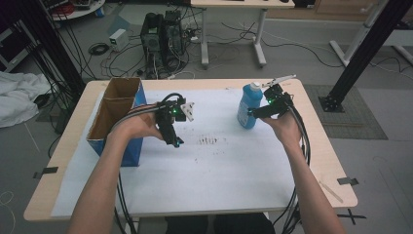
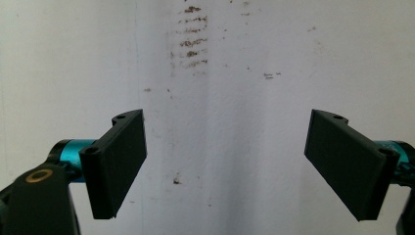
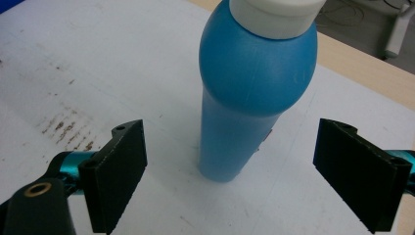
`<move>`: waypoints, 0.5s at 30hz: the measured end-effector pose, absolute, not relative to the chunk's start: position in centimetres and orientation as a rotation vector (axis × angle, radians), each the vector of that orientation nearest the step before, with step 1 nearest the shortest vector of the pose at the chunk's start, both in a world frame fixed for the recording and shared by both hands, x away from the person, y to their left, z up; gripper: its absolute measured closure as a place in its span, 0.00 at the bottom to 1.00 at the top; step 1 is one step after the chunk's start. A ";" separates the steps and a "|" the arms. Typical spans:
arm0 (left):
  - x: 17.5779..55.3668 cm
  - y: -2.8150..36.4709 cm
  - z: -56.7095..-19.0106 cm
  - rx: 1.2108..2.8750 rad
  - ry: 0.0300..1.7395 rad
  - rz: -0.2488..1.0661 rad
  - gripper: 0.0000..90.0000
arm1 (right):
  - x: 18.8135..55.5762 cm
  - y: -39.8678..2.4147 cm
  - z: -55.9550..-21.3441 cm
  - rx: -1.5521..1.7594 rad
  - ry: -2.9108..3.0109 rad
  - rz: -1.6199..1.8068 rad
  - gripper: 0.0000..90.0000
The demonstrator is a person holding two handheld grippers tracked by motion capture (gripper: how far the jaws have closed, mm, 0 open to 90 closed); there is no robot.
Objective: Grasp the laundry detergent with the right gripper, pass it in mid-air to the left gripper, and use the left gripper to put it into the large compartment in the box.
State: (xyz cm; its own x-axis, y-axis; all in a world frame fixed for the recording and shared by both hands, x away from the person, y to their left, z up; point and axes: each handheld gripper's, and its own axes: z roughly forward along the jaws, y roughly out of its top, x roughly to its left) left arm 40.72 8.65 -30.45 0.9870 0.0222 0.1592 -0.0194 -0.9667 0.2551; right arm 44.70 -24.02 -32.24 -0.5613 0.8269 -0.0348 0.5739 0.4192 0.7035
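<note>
Gaping jaws flank blue bottle [image 3: 244,98].

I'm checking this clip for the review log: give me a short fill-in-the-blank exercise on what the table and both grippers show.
1. The blue bottle stands ____ on the white sheet.
2. The right gripper has its jaws ____ on either side of the bottle.
3. The left gripper points down at the sheet and holds ____.
4. The cardboard box stands at the table's ____ side in the high view.

Missing words: upright; open; nothing; left
</note>
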 end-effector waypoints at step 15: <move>40.8 8.7 -30.7 2.871 0.002 0.231 0.18 | 46.4 -23.4 -34.3 1.260 2.260 0.981 0.13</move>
State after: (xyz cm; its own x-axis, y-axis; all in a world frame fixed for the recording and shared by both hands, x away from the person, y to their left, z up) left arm 40.76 8.67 -30.67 0.9873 0.0221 0.1571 -0.0193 -0.9660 0.2576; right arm 46.44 -23.37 -34.27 -0.5305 0.8476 0.0135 0.5886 0.3568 0.7255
